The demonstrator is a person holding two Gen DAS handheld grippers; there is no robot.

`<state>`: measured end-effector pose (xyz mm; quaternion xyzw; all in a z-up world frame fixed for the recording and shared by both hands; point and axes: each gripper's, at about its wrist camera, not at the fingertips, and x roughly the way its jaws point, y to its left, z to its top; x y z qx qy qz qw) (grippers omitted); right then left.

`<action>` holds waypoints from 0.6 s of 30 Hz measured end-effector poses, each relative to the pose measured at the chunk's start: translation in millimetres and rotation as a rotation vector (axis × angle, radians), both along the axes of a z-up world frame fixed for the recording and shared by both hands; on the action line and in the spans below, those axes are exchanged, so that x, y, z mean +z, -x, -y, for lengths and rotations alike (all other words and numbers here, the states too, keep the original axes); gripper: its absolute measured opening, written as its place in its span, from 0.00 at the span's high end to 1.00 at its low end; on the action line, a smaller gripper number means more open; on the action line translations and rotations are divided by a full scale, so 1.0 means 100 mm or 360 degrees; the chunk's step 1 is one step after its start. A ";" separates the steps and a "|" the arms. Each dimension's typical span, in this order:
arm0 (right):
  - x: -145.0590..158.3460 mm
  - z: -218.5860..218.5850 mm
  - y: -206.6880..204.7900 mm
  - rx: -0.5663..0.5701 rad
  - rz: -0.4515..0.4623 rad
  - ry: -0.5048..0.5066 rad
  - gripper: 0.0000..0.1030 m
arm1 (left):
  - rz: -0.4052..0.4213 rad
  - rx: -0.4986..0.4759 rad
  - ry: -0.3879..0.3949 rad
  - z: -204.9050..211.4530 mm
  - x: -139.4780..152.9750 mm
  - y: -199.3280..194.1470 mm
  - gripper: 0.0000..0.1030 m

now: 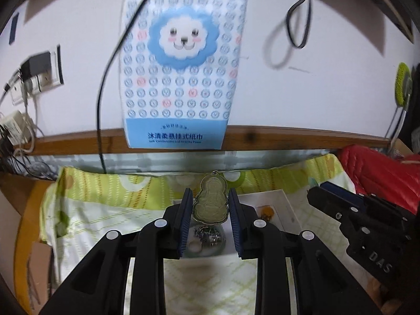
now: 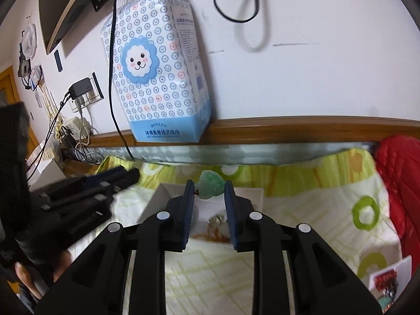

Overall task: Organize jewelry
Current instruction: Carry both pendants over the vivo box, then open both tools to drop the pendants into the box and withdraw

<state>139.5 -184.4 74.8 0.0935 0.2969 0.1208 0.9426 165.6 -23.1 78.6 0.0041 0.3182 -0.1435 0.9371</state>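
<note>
Clearly, the left claw [image 1: 210,197] holds a pale jade pendant [image 1: 210,200] in a metal frame, pinched upright between its blue ribbed fingers [image 1: 187,210], with the pendant's top loop rising above the fingertips. Below and just behind the pendant, between the two fingers, a tangle of silver chain [image 1: 208,236] lies on a round greenish dish [image 1: 223,244], which sits on a white tray [image 1: 283,207]; a small orange piece [image 1: 266,212] rests on the tray just right of the left claw. The right claw [image 2: 208,190] grips a green carved pendant [image 2: 212,187] near its fingertips, the blue pads closed narrowly on either side of it. Under this claw, between its fingers, a ring-like silver item [image 2: 216,220] and a blurred golden chain [image 2: 212,236] lie on the white tray. Each claw appears in the other's view, off to the side and apart. Everything sits on a bed covered by a green-and-white patterned sheet [image 2: 328,210]. Beyond both claws, a blue lion-print tissue pack [image 1: 183,60] hangs on the white wall, and a red quilted garment [image 2: 399,183] lies far right.
</note>
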 end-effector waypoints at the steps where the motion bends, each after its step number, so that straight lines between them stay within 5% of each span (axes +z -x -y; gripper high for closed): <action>1: -0.02 -0.02 -0.04 0.0005 -0.0009 0.0002 0.79 | -0.0020 -0.0003 0.0008 0.01 -0.04 -0.06 0.73; 14: -0.63 0.05 -0.59 -0.0016 -0.0254 -0.0018 0.78 | -0.0195 -0.0060 -0.0040 0.14 -0.56 -0.48 0.72; 18: -0.65 0.10 -0.58 -0.0025 -0.0251 -0.0047 0.78 | -0.0176 -0.0051 -0.0069 0.16 -0.59 -0.47 0.39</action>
